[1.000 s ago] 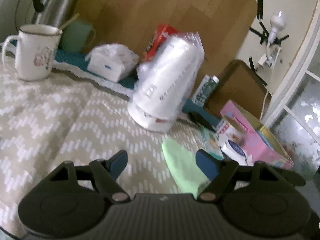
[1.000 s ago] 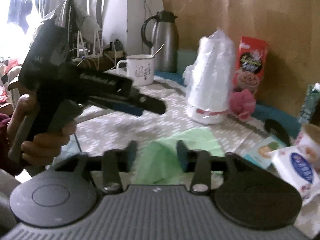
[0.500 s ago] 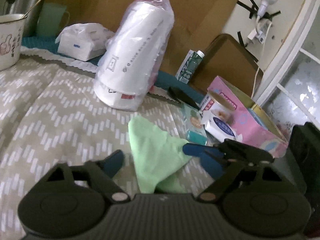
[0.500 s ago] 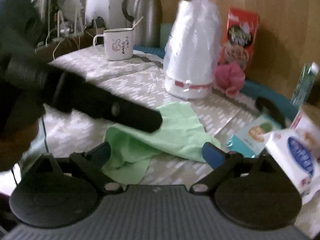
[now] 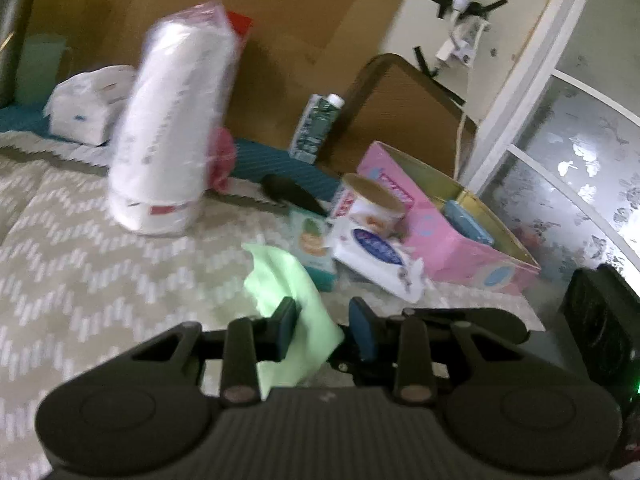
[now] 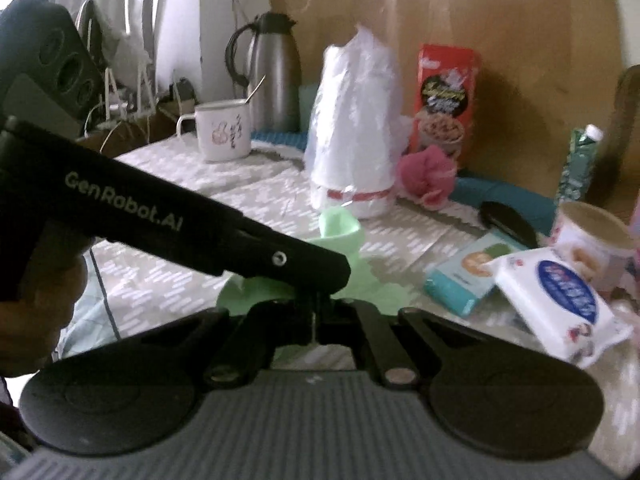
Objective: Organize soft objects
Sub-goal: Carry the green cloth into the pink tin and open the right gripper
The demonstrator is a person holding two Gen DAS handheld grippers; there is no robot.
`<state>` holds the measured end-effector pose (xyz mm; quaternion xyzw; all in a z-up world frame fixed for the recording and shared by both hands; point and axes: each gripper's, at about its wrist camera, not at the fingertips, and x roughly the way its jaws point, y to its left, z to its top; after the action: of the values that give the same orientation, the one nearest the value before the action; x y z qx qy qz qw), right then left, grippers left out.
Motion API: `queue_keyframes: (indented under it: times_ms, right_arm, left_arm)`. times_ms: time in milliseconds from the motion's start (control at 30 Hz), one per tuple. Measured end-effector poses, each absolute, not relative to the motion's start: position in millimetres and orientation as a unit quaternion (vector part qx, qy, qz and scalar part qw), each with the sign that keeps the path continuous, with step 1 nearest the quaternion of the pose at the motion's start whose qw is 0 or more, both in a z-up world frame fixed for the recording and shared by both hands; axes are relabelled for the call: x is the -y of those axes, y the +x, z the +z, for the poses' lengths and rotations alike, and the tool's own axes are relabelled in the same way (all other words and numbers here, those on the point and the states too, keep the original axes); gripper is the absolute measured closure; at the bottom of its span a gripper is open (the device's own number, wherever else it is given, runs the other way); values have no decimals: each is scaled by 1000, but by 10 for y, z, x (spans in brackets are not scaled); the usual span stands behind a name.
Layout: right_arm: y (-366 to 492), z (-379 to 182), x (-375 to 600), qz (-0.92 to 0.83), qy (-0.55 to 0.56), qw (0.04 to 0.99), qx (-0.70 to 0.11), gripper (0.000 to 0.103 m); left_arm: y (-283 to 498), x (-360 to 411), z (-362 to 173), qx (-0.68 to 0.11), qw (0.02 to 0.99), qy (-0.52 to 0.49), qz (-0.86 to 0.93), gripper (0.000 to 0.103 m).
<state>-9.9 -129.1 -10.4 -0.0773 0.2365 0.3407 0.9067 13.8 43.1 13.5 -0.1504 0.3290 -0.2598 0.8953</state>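
A light green cloth (image 5: 290, 292) lies bunched on the chevron tablecloth (image 5: 80, 264). My left gripper (image 5: 326, 330) has narrowed its blue pads around the cloth's near edge, with a gap still showing. In the right wrist view the cloth (image 6: 340, 232) is lifted into a fold. My right gripper (image 6: 316, 312) is shut on its near edge, just under the left gripper's black arm (image 6: 180, 232), which crosses in front. A pink mesh sponge (image 6: 426, 176) sits by the wrapped paper-cup stack (image 6: 354, 136).
A wipes pack (image 5: 376, 256), teal box (image 5: 314, 248), tub (image 5: 374, 204) and pink open box (image 5: 444, 232) crowd the right. A tissue pack (image 5: 88, 112) lies at the back left. A mug (image 6: 222, 132), kettle (image 6: 272, 76) and cereal box (image 6: 444, 104) stand behind.
Both grippers closed in on the green cloth from wide open. The right one shut on its edge. The cloth rose into a fold.
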Motion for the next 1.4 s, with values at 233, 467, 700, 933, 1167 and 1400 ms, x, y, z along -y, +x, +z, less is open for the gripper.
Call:
queue_keyframes:
  times_ms: [233, 467, 700, 933, 1167, 1400]
  right_arm:
    - [-156, 8, 1675, 286, -49, 937, -197, 99]
    - [-134, 281, 2281, 194, -26, 972, -129, 99]
    - [54, 438, 2961, 90, -8, 991, -98, 99]
    - [421, 357, 3403, -11, -25, 992, -120, 99]
    - [625, 137, 3464, -46, -53, 979, -190, 49]
    - [82, 116, 3225, -29, -64, 989, -129, 41]
  left_arm:
    - [254, 132, 413, -307, 899, -101, -296, 73]
    - [481, 974, 797, -261, 897, -53, -352, 73]
    - [806, 1827, 934, -250, 882, -38, -398, 73]
    - [1168, 2323, 714, -289, 882, -23, -371, 57]
    - [1172, 2118, 527, -312, 886, -31, -343, 27]
    - [747, 1344, 552, -277, 901, -54, -331, 21]
